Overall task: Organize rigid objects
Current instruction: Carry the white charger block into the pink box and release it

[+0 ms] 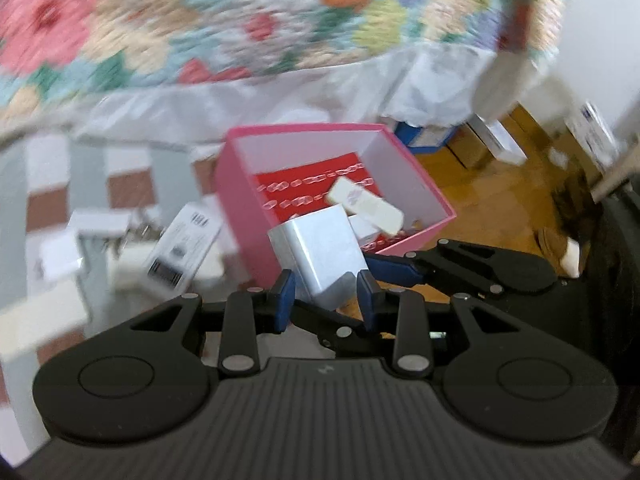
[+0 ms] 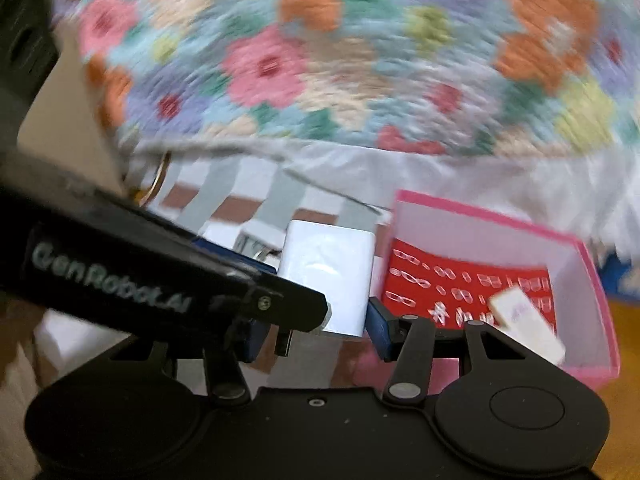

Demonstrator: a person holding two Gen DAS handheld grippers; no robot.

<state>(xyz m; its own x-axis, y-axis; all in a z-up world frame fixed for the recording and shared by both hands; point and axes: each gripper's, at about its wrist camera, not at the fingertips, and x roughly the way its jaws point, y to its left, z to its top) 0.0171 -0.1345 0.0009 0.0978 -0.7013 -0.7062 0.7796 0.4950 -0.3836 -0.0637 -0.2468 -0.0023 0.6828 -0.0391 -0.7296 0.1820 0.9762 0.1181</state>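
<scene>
Charger (image 1: 320,256) clamped beside pink box (image 1: 240,200) rim.

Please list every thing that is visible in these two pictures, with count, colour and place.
white block: one, white, in front of the box
pink box: one, pink, centre
red card: one, red, inside the box
cream bar: one, cream, inside the box
labelled carton: one, white, left of the box
checked cloth: one, brown-grey-white, left
flowered blanket: one, multicoloured, behind
left claw: one, black and blue, gripping the block
right claw: one, black and blue, gripping the same block
</scene>
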